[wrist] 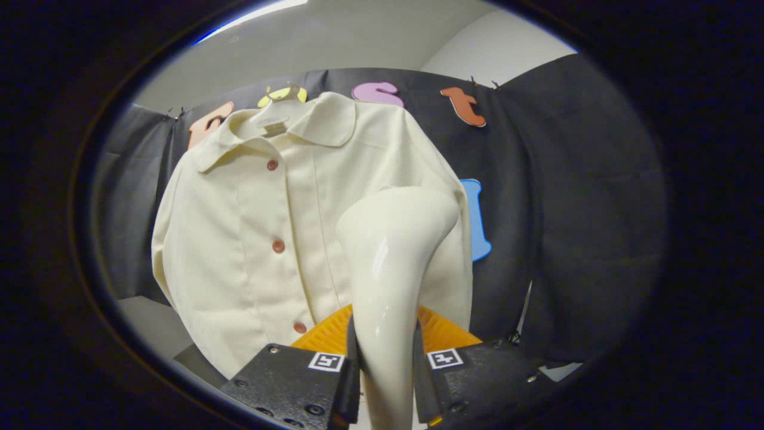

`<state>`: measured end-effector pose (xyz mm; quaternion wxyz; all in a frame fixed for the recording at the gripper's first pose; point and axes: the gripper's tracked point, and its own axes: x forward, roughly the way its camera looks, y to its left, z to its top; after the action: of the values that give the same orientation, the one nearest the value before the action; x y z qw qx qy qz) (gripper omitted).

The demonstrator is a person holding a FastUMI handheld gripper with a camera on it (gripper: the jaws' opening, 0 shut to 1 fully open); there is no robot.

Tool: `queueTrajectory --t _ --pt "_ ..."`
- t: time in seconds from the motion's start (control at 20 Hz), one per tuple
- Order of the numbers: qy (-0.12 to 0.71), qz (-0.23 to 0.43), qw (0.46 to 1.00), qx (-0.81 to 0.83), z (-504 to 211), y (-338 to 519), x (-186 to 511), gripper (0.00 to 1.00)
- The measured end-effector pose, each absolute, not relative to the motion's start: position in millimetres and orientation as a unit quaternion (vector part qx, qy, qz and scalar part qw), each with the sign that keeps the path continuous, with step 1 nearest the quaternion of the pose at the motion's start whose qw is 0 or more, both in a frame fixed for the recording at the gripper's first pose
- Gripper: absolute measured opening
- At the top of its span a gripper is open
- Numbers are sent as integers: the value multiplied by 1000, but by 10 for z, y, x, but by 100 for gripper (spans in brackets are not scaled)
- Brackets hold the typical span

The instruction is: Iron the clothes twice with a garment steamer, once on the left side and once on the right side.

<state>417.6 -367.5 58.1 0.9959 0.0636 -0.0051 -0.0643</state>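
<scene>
Two fingers of the claw [387, 382] press on either side of the glossy cream plastic garment steamer [391, 280], clamped at its handle. An orange ribbed disc [441, 334] sits just behind the handle. Beyond, the steamer's flared head overlaps a cream button-front shirt [250, 239] hanging on a hanger [276, 116] before the black cloth wall [585, 197].

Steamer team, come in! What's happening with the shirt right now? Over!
Gripper shut on the steamer, handle between both fingers. Steamer head up against the shirt, right of the button row. Shirt on its hanger, buttoned. Nothing in the way.
</scene>
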Motion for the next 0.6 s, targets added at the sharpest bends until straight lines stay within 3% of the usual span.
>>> queueTrajectory --t 0.6 --pt "39 -51 994 89 -517 -3758 3914 36"
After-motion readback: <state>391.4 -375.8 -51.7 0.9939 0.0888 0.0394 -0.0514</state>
